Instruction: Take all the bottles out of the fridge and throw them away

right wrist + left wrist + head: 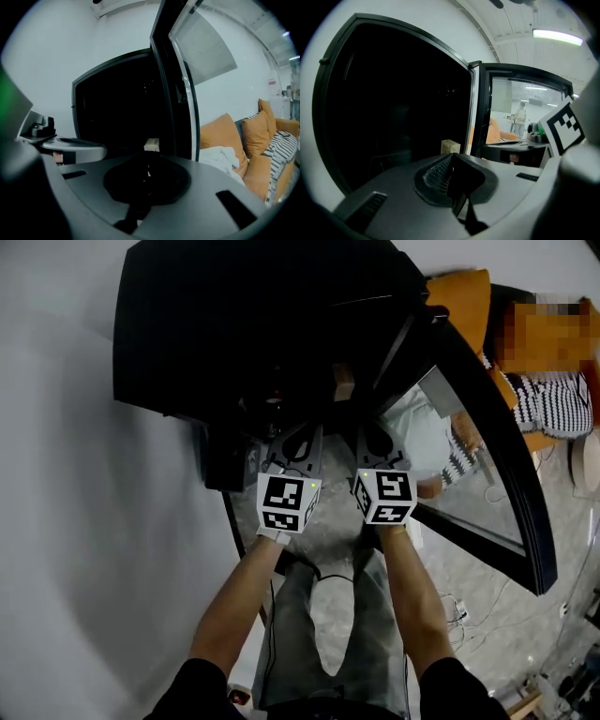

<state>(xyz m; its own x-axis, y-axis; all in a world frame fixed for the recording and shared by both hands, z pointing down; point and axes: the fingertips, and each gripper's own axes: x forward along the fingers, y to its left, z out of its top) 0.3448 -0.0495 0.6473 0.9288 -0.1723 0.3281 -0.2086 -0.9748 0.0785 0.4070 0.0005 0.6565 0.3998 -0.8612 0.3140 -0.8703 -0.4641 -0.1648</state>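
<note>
The left hand-held gripper (452, 169) and the right hand-held gripper (144, 174) had their jaws pressed together on nothing, both facing the open fridge (178, 324) with its door (495, 432) swung right. No bottles could be made out in the dark interior, where only a tan box (451, 146) showed. Such bottles would probably be smooth, round and slippery. Spread the jaws first, then grip across the body or neck.

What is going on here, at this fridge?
A person faces the black fridge, its glass door swung open, with a gripper in each hand. The left gripper and the right gripper both have jaws shut on nothing. Inside is dark: only a small tan box shows, no bottle.
</note>
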